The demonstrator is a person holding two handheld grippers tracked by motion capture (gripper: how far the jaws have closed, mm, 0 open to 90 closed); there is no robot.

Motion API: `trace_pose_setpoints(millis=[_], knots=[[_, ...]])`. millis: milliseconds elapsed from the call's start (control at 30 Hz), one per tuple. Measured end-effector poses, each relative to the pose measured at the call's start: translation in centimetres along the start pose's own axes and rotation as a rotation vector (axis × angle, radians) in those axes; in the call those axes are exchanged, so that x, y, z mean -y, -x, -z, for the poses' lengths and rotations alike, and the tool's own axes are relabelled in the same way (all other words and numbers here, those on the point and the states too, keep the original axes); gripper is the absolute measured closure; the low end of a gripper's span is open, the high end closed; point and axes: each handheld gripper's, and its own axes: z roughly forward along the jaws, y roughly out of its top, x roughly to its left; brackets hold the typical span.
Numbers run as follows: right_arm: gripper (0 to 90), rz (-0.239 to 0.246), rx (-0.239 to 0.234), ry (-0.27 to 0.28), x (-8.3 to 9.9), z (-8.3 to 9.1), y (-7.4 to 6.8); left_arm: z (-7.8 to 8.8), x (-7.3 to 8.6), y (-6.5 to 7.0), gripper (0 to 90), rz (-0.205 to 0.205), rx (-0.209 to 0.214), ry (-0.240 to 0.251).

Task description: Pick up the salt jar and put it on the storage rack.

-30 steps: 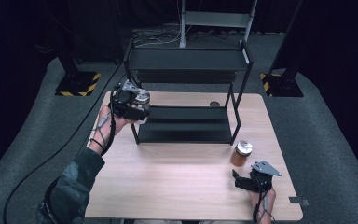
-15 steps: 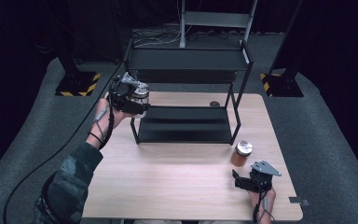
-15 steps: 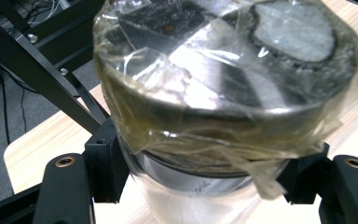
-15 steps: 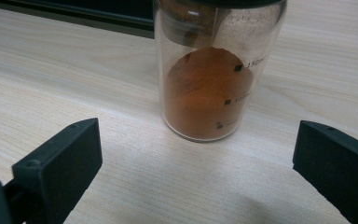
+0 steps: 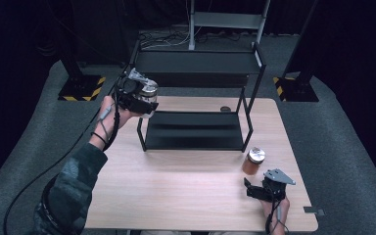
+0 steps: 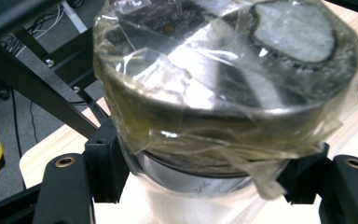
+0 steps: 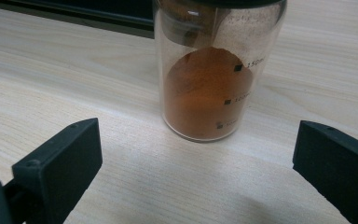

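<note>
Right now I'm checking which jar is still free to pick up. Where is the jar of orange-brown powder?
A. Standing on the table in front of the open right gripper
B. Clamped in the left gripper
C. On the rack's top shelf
A: the jar of orange-brown powder stands on the table ahead of the right gripper, whose jaws are apart and clear of it.

Glass jar (image 5: 148,96) with tape-wrapped silver lid is hanging upright in the air, far left, beside the shelf's upper tier. Amber-powder jar (image 5: 253,160) is standing upright, near right on worktop.
</note>
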Motion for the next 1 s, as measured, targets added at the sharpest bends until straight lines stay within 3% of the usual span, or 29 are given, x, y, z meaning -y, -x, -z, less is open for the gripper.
trace_pose_setpoints(millis=[1000], knots=[[0.0, 0.001, -0.001, -0.004, -0.1, 0.0, 0.0, 1.0, -3.4, -0.4, 30.9, -0.006, -0.028, -0.006]])
